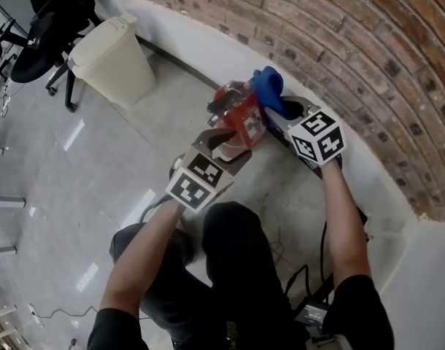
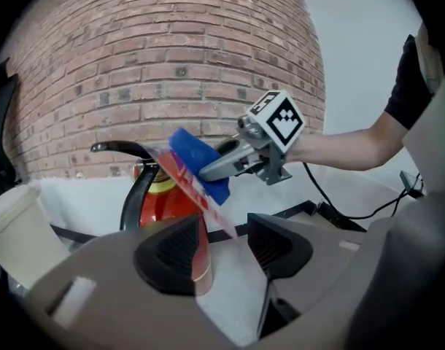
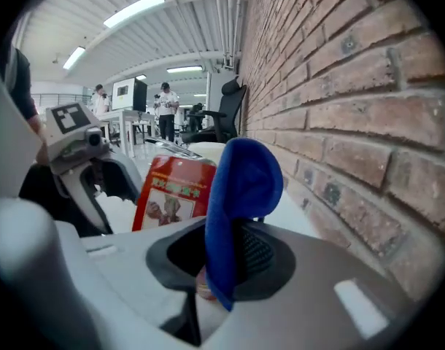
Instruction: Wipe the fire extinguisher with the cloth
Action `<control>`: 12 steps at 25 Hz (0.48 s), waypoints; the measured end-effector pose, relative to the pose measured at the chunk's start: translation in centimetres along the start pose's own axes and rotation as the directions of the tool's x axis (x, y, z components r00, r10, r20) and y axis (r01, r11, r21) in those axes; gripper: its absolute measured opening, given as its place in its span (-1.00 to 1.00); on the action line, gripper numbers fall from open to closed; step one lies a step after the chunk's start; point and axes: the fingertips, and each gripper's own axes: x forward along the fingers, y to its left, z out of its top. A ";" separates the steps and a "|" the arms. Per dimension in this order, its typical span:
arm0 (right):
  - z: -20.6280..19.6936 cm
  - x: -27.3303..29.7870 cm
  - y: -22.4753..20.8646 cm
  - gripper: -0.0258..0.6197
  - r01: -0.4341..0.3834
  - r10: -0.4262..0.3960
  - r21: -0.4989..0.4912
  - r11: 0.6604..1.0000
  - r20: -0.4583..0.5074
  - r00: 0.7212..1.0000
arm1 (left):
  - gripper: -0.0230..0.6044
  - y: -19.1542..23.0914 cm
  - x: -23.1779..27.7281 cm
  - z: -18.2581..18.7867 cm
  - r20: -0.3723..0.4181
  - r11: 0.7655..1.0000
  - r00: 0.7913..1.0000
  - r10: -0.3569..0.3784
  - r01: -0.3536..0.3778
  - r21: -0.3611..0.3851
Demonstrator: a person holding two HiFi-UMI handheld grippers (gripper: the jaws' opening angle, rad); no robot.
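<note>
The red fire extinguisher (image 1: 233, 111) stands on the floor by the brick wall, and its black lever (image 2: 124, 149) shows in the left gripper view. A red printed tag (image 3: 175, 195) hangs at its front. My right gripper (image 1: 277, 111) is shut on the blue cloth (image 3: 241, 195) and holds it against the extinguisher's top, on the wall side. My left gripper (image 2: 222, 246) is open just in front of the extinguisher. The tag's lower edge (image 2: 200, 265) hangs in the gap beside the left pad, and neither pad presses on it.
A beige waste bin (image 1: 113, 60) and a black office chair (image 1: 44, 46) stand to the left on the pale floor. The brick wall (image 1: 368, 57) with a white base ledge curves behind the extinguisher. Black cables (image 1: 310, 279) lie by the person's knees.
</note>
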 end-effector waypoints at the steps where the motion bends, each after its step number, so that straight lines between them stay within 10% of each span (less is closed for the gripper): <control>1: 0.0 -0.4 0.9 -0.69 -0.030 0.030 0.009 0.999 0.009 1.000 | -0.22 0.3 0.0 0.0 -0.001 1.000 1.000 0.009 -0.009 -0.005; 6: 0.2 -1.8 4.8 -0.69 -0.187 0.185 0.046 0.981 0.044 0.982 | -0.26 0.7 0.1 -0.3 -0.013 1.000 1.000 0.022 -0.023 -0.018; 9: 0.8 -2.2 5.3 -0.69 -0.224 0.221 0.043 0.974 0.072 0.973 | -0.80 0.7 -0.8 -0.2 -0.013 0.999 0.999 0.039 -0.039 -0.003; 12: 1.4 -1.9 5.0 -0.69 -0.219 0.220 -0.010 0.976 0.059 0.974 | -0.84 1.8 -2.3 0.0 -0.004 0.997 0.997 0.071 -0.071 -0.022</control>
